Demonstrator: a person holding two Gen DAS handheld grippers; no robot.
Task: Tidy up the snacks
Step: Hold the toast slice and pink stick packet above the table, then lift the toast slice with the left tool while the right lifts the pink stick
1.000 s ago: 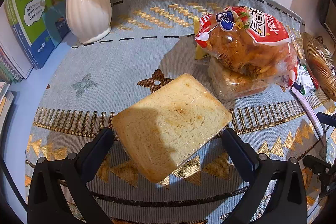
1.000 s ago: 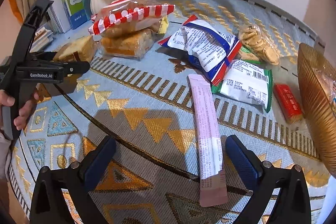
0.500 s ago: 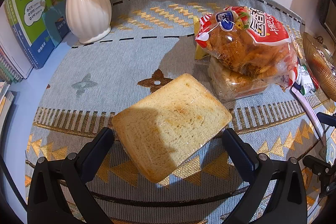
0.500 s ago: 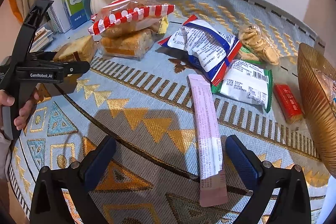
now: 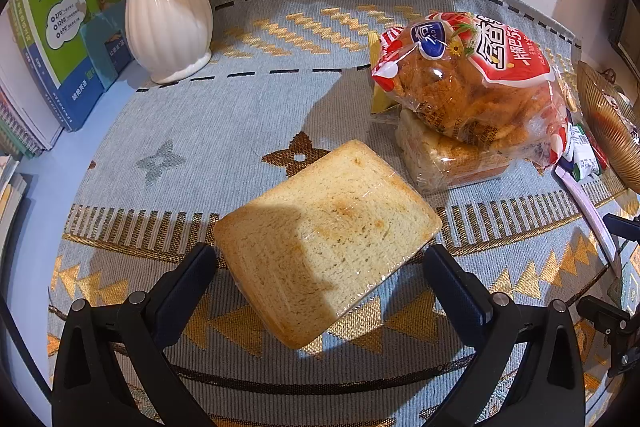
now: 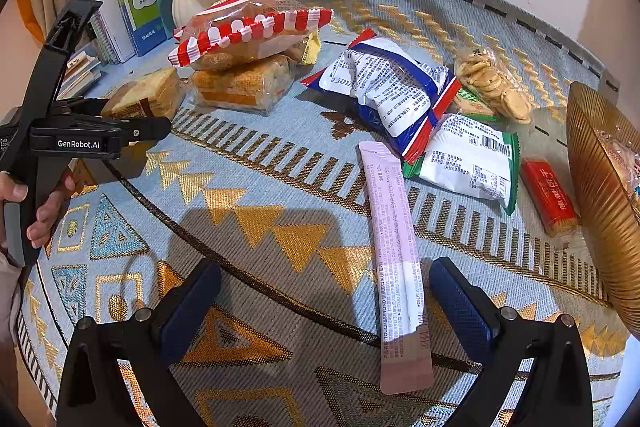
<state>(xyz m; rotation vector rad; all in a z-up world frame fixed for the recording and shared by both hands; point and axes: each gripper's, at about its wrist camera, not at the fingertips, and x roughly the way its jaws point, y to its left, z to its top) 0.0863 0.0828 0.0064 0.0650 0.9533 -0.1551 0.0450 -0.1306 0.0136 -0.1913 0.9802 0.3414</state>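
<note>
The left hand-held gripper (image 5: pixel 320 259) is spread wide, its two dark pads flanking a plastic-wrapped slice of bread (image 5: pixel 326 241) without quite pinching it; the slice lies flat on the patterned table (image 5: pixel 224 131), and I judge the pads are lined up on its sides for a pickup. Just beyond it a red bag of crisp snacks (image 5: pixel 472 79) sits on top of a wrapped block of bread (image 5: pixel 448 163), stacked rather than sorted, with a white vase (image 5: pixel 168 11) and a green book (image 5: pixel 68 19) at the back left. The gold ribbed bowl (image 5: pixel 612 131) is cut off at the right edge, so what it holds is hard to tell from here. From the right wrist, the right hand-held gripper (image 6: pixel 326 301) is also wide and holds nothing; a long pink sachet (image 6: pixel 396 251) lies on the table between its fingers, close to the right-hand pad, probably the next thing it will take. Further off lie a blue and white packet (image 6: pixel 392 87), a green-edged packet (image 6: pixel 468 155), a clear bag of round crackers (image 6: pixel 492 83) and a small red bar (image 6: pixel 550 195) just beside the bowl, which looks like the place for the snacks. At the far left a hand (image 6: pixel 36 211) grips the other tool, which hides part of the bread slice.
</note>
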